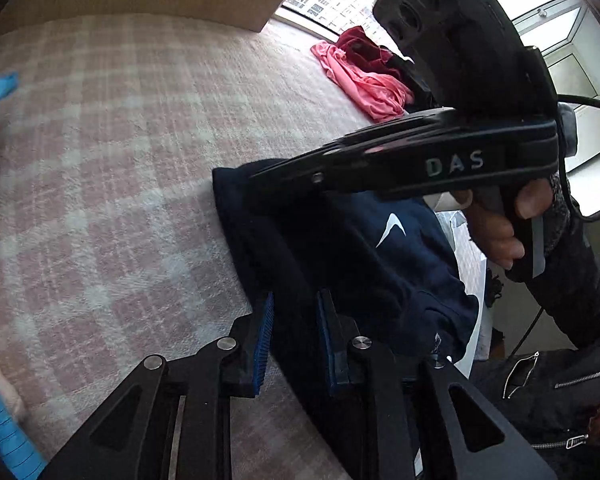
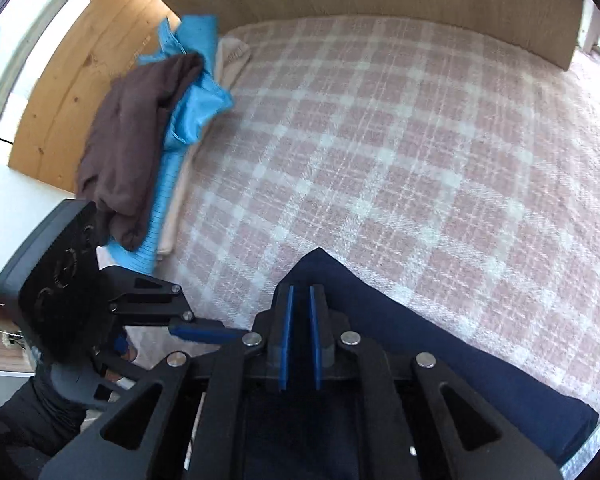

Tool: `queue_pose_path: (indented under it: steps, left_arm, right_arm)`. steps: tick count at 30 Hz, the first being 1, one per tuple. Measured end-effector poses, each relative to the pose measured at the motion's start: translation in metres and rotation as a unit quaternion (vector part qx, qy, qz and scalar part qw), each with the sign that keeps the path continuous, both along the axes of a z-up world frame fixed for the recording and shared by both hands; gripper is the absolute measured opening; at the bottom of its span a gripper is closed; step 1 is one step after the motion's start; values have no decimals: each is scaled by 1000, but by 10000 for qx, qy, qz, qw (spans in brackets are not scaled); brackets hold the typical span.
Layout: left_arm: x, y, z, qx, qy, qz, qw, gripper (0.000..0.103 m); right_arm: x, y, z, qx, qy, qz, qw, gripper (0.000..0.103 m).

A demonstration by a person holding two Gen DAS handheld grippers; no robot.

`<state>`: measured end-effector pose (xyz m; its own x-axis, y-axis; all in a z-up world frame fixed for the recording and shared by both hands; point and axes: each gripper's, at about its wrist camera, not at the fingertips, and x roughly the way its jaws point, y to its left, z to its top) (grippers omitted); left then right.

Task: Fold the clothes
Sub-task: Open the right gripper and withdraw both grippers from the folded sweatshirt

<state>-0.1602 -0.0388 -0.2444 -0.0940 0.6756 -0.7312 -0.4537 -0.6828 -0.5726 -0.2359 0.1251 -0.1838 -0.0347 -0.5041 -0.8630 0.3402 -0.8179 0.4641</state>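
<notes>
Currently navy logo sweatshirt (image 1: 384, 248) lies on pink plaid blanket (image 1: 112, 168); right gripper (image 2: 300, 336) nearly clenched, left gripper (image 1: 294, 340) slightly parted, grasp unclear; lower both evenly.

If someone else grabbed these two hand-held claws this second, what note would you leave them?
Left gripper: jaws narrowly apart over the near edge of the navy garment; whether they pinch cloth is unclear.
Right gripper: nearly shut on the garment's far part, cloth between its pads.
The garment lies on the checked blanket, partly folded, logo up.
Pink and red clothes are heaped by the window; a brown garment on blue cloth lies at the other edge.
Left: finish the navy fold, then those piles.
</notes>
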Motion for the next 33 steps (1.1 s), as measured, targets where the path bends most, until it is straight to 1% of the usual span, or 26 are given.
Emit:
queue_pose_path:
  steps: [1, 4, 6, 7, 9, 10, 11, 12, 13, 14, 15, 16, 17, 20, 22, 25, 27, 29, 31, 32, 33]
  left_arm:
    - [-1, -2, 9, -15, 142, 59, 9999, 19]
    - [-15, 1, 26, 85, 403, 188, 9990, 20]
    - [-27, 12, 26, 119, 469, 135, 9987, 21]
    - [-33, 20, 22, 86, 479, 57, 9988, 23]
    - [-42, 35, 4, -279, 436, -106, 9986, 23]
    - [-44, 40, -5, -474, 442, -175, 9977, 18]
    - [-46, 42, -8, -568, 412, -192, 9973, 18]
    - [-49, 41, -7, -571, 349, -162, 9976, 18]
    - [-51, 39, -5, -638, 321, -91, 9974, 14]
    - [-51, 37, 1, -771, 361, -28, 9964, 14]
    - [-48, 36, 8, -911, 435, -6, 9949, 15]
    - [-43, 36, 15, -983, 490, -32, 9939, 15]
    - [-34, 36, 22, -963, 523, -111, 9939, 15]
    - [4, 41, 38, -842, 570, -426, 9939, 20]
    - [32, 44, 42, -790, 507, -546, 9941, 21]
    - [75, 53, 39, -846, 417, -700, 9931, 21]
    - [102, 61, 37, -906, 384, -857, 9914, 21]
    - [126, 74, 36, -890, 385, -1078, 9894, 21]
    - [149, 92, 37, -891, 512, -1464, 9839, 21]
    - [158, 101, 37, -917, 575, -1657, 9802, 22]
    - [167, 109, 35, -991, 630, -1832, 9760, 23]
  right_arm:
    - [2, 14, 11, -88, 95, -151, 9998, 9]
    - [17, 64, 32, 40, 402, -622, 9972, 12]
    - [28, 102, 32, 118, 420, -973, 9943, 19]
    - [35, 121, 30, 158, 395, -1154, 9924, 19]
    - [43, 152, 7, 415, 256, -1460, 9881, 19]
    - [48, 168, -4, 544, 187, -1613, 9852, 19]
    - [51, 183, -15, 687, 127, -1761, 9819, 19]
    - [50, 195, -27, 905, 143, -1889, 9777, 13]
    - [50, 207, -26, 665, 146, -2103, 9753, 13]
    - [50, 219, -25, 450, 157, -2303, 9719, 13]
    - [53, 222, -16, 448, 251, -2401, 9694, 17]
    - [60, 222, -4, 397, 477, -2377, 9693, 17]
    - [69, 220, 7, 296, 612, -2304, 9707, 17]
    - [106, 215, 24, 19, 632, -2191, 9737, 20]
    - [136, 203, 24, -183, 586, -2000, 9779, 21]
    - [189, 184, 19, -50, 592, -1705, 9836, 26]
    - [221, 171, 16, -77, 500, -1490, 9875, 28]
    - [246, 156, 12, -296, 484, -1297, 9899, 28]
    - [263, 135, 10, -314, 553, -916, 9938, 28]
    - [268, 123, 9, -169, 635, -707, 9953, 28]
    - [271, 111, 8, 83, 783, -540, 9954, 28]
